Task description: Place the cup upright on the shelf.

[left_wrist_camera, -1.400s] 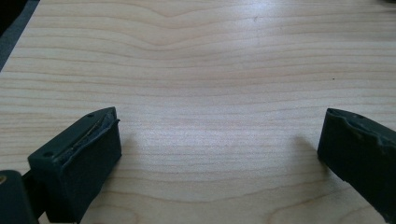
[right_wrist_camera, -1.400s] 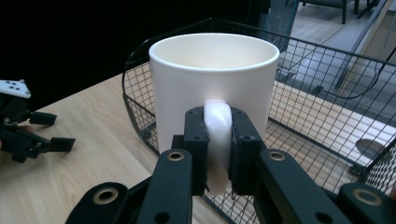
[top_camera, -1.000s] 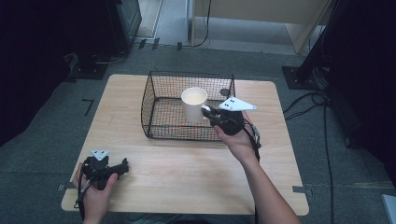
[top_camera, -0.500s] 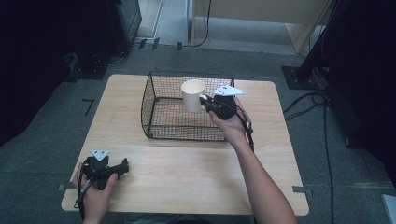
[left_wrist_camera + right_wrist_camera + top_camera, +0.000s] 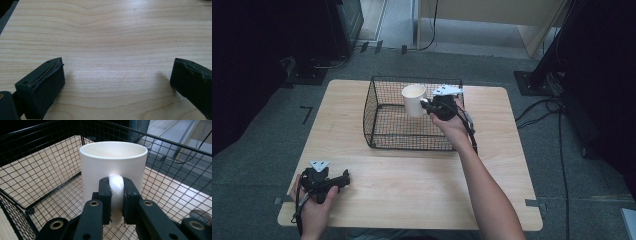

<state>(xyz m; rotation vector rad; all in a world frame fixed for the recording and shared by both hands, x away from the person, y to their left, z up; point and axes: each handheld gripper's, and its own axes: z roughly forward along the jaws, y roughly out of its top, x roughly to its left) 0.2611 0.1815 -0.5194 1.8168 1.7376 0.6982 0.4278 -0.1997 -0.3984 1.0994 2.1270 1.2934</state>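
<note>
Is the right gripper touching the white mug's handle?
Touching. The right gripper view shows the right gripper clamped on the handle of the white mug, pads pressing both sides.

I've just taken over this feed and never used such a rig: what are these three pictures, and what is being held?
A person works at a wooden table with a hand-held clamp tool in each hand. The high view looks down from above; the other two come from cameras riding on each tool. The right gripper is shut on the handle of a white mug, holding it upright inside a black wire basket. The left gripper rests near the table's front left corner, jaws wide apart, nothing between them but bare wood.
</note>
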